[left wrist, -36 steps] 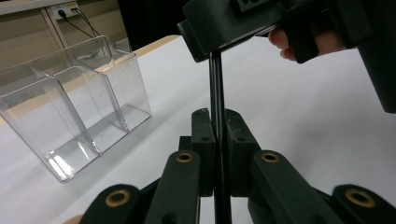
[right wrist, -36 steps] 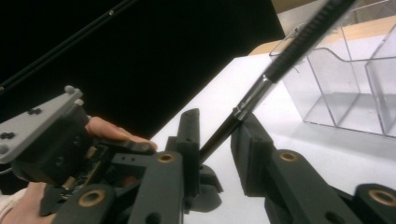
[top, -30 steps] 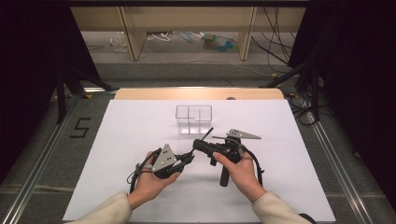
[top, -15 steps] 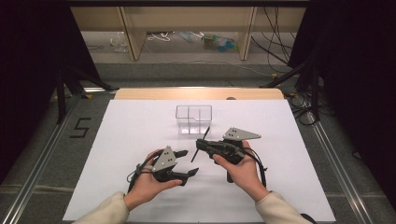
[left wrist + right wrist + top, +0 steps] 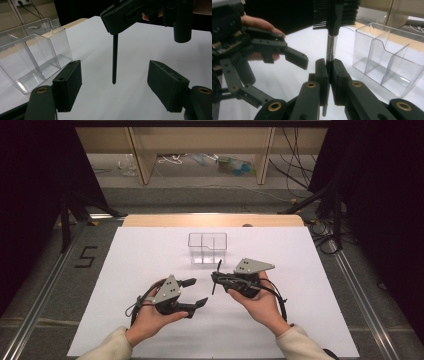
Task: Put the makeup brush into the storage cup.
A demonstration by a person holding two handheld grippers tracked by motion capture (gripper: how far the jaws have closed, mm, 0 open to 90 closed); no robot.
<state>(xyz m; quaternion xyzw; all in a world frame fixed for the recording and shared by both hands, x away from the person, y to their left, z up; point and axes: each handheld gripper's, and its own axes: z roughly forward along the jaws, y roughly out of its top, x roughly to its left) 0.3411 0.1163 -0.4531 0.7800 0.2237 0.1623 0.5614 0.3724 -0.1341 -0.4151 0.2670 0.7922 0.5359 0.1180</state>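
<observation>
The clear organizer (image 5: 207, 248) sits on the table (image 5: 125, 265) just beyond my grippers. My left gripper (image 5: 192, 292) is left of the brush (image 5: 216, 276) (my right gripper (image 5: 220, 281) holds it).

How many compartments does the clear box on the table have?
3. The clear box has one long compartment at its left end in the right gripper view and two smaller ones side by side to the right, split by a divider. All look empty.

You worked in a lab: a white table (image 5: 150, 250) between black curtains (image 5: 35, 195), metal floor rails (image 5: 40, 305), and loose cables (image 5: 300, 175).
</observation>
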